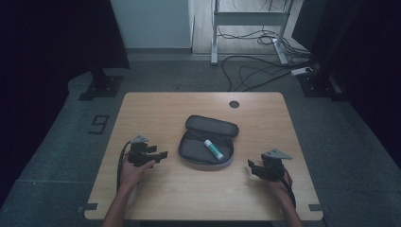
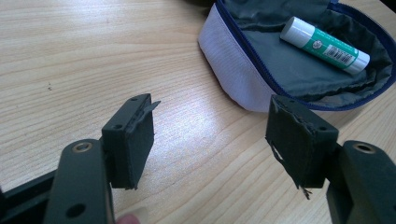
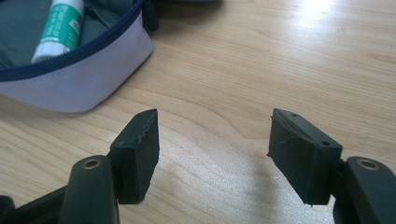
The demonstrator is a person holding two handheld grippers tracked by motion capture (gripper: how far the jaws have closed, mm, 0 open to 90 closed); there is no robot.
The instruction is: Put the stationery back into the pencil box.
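Spread fingers (image 2: 130,140) of the left gripper (image 1: 158,155) are aimed at the open case (image 1: 189,150) on the tabletop (image 1: 156,109), just beside it. Inside lies a glue stick (image 1: 213,149), axis diagonal. The right gripper (image 1: 252,166), likewise spread and empty, is held slightly farther off. The stick's label (image 2: 337,50) is resolved in the left gripper view.

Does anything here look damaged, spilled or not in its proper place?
Only small wear: on the left hand-held gripper, the pads look frayed, with torn edges peeling off. The glue stick lies tidily inside the open pencil case, and nothing is spilled on the table.
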